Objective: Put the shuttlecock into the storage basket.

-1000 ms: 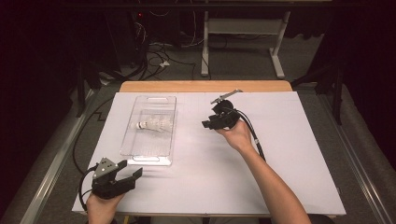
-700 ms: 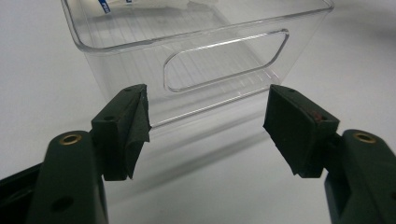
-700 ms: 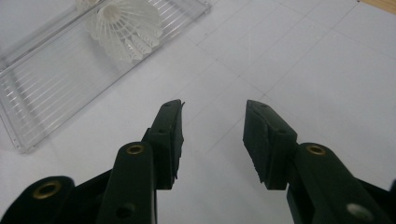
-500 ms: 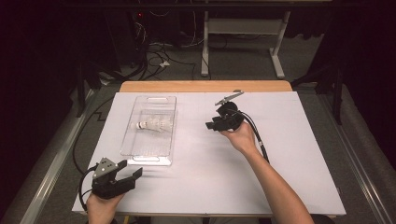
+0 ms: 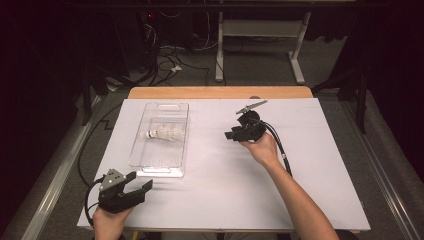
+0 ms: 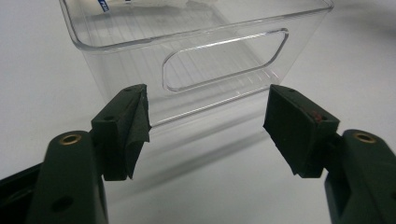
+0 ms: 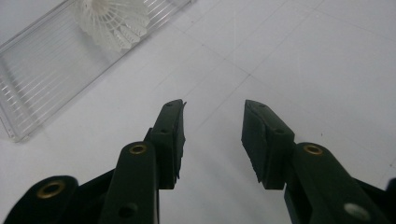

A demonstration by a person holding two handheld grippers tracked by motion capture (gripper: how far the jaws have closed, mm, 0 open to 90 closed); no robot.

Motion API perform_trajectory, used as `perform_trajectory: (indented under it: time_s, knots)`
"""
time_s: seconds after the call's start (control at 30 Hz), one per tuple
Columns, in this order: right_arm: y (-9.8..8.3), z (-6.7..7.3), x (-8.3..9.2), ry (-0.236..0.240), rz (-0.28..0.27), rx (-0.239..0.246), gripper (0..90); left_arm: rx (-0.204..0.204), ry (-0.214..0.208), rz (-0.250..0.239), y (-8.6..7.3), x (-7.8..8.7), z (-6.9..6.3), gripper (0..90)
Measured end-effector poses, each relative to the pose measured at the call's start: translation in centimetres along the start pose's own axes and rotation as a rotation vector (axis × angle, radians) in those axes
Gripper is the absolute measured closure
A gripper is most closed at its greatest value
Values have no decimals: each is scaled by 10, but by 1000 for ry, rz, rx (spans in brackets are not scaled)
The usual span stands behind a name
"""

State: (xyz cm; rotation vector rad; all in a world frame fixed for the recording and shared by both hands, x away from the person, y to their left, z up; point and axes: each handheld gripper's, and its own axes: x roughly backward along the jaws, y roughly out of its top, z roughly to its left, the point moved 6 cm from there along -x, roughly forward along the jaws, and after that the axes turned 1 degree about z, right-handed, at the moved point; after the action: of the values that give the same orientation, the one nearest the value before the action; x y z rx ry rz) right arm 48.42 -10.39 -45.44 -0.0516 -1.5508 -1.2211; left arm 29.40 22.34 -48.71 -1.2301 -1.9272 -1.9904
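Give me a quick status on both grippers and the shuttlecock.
Left hand-held gripper open, facing clear bin. Right hand-held gripper open, nothing between its jaws. Shuttlecock lying in the bin. Nothing in the way.

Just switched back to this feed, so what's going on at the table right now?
A person holds a tool in each hand over a white table. A clear plastic bin sits toward the left with a white shuttlecock lying inside it. The left tool rests near the bin's front end, jaws open and facing its handle cutout, touching nothing. The right tool is out to the right of the bin, pointed toward it, jaws partly open and empty. Nothing is gripped yet.
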Motion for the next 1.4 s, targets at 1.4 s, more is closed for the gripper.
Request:
perform_trajectory:
  time_s: [1.4]
  knots:
    - [-27, -12, 28, -15, -24, -18, 589, -2, 7, 1, 0, 0, -1, 319]
